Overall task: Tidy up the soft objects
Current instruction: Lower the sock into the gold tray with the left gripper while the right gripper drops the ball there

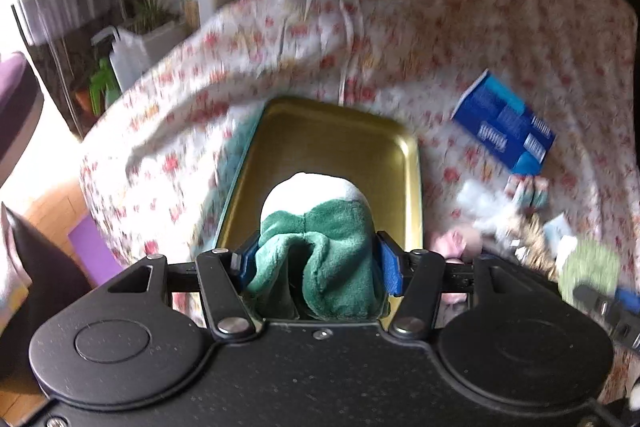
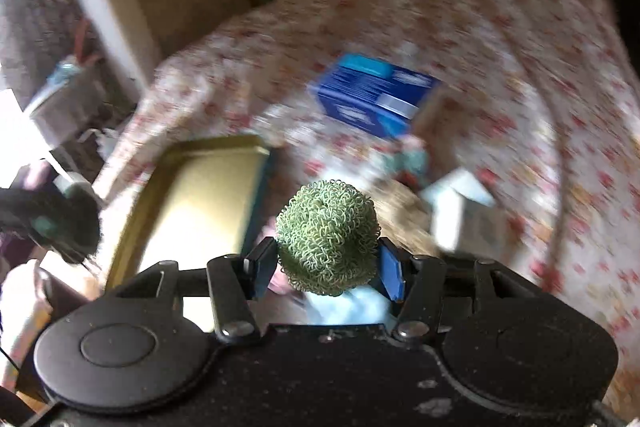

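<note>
A green and white plush cloth bundle, folded and bunched, sits pinched above the gold tray on the floral bed. A round, curly green scrubber ball is gripped just right of that tray.

Home bedroom, floral bedspread, potted plants

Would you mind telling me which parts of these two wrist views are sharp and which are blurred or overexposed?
Left wrist view: the left claw and its green-and-white plush cloth bundle are sharp, the floral bedspread is motion-smeared, and daylight blows out the left edge. Right wrist view: the right claw and green curly-looped scrubber ball are crisp; the blue cardboard box and gold metal tray are streaked.
</note>
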A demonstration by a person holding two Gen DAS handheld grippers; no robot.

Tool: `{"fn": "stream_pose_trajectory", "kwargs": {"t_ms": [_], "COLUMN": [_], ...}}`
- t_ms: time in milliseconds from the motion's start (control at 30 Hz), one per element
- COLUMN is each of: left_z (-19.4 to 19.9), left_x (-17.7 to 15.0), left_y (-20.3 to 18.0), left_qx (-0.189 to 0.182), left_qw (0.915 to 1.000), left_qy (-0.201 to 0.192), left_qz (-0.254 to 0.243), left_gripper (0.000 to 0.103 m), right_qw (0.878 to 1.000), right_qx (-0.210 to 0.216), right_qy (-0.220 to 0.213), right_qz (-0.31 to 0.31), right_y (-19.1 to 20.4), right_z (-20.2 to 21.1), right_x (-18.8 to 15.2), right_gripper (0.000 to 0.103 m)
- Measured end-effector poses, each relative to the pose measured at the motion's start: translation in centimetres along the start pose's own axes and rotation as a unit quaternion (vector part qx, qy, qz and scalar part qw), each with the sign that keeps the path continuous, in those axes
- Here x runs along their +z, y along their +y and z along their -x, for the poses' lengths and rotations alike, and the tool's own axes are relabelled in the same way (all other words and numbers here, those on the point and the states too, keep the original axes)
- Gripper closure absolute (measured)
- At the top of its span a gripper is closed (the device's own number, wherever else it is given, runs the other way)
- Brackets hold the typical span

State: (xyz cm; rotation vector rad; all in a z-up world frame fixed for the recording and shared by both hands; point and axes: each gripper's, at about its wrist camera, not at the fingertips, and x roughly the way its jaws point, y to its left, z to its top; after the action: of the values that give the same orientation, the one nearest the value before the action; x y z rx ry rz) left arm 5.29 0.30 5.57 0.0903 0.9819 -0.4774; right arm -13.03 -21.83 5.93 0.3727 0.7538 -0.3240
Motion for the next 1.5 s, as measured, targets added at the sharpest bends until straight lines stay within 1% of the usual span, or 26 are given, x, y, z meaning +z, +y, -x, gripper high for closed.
{"fn": "stream_pose_trajectory", "kwargs": {"t_ms": [67,200,300,433,500,567,767,867,967,1000,1033,1133,1300,1500], "left_z": [-0.7,-1.7,-2.3,-3.2,-3.6,-4.0,-4.5,-4.6,-4.6,-4.5,-4.4,-4.3,-4.6,-4.6], "left_x": [-0.2,-0.7,-0.9,-1.1,-1.3,-1.3,-1.0,-0.7,-0.5,-0.5,-0.5,-0.6,-0.7,-0.9], "left_y": [0.3,0.2,0.2,-0.1,-0.1,0.1,0.6,0.4,0.1,0.0,-0.1,-0.4,-0.5,-0.9], "left_qx": [0.006,0.032,0.044,0.072,0.076,0.076,0.074,0.069,0.071,0.072,0.074,0.077,0.083,0.094], "left_qw": [0.9999,0.9991,0.9984,0.9964,0.9957,0.9954,0.9952,0.9956,0.9957,0.9957,0.9957,0.9956,0.9948,0.9937], "left_qy": [0.014,0.025,0.031,0.035,0.040,0.048,0.062,0.062,0.059,0.056,0.054,0.049,0.054,0.051], "left_qz": [-0.001,-0.012,-0.015,-0.029,-0.033,-0.034,-0.015,-0.010,-0.011,-0.014,-0.016,-0.022,-0.027,-0.035], "left_gripper": [0.048,0.048,0.048,0.048,0.048,0.048,0.048,0.045,0.041,0.038,0.037,0.036,0.036,0.036], "right_qw": [1.000,0.998,0.997,0.995,0.994,0.994,0.994,0.995,0.994,0.994,0.994,0.992,0.993,0.995], "right_qx": [0.019,0.050,0.062,0.077,0.090,0.096,0.076,0.070,0.074,0.077,0.084,0.094,0.089,0.070], "right_qy": [-0.002,0.000,-0.002,-0.005,0.002,0.010,0.037,0.035,0.022,0.017,0.013,0.005,0.013,0.018], "right_qz": [0.010,0.027,0.044,0.059,0.057,0.055,0.063,0.069,0.074,0.074,0.075,0.081,0.075,0.067], "right_y": [1.3,3.8,5.9,7.9,8.2,8.1,7.4,7.4,7.7,7.7,7.8,8.1,7.8,7.2], "right_z": [-0.9,-2.9,-4.1,-5.5,-6.4,-7.0,-9.5,-10.1,-9.7,-9.5,-9.4,-9.0,-8.9,-8.9], "right_x": [1.3,4.2,6.4,8.0,7.9,7.1,4.7,4.5,4.2,4.3,4.3,4.3,4.4,4.3], "right_gripper": [0.049,0.049,0.049,0.049,0.049,0.048,0.048,0.047,0.042,0.034,0.031,0.031,0.031,0.031]}}
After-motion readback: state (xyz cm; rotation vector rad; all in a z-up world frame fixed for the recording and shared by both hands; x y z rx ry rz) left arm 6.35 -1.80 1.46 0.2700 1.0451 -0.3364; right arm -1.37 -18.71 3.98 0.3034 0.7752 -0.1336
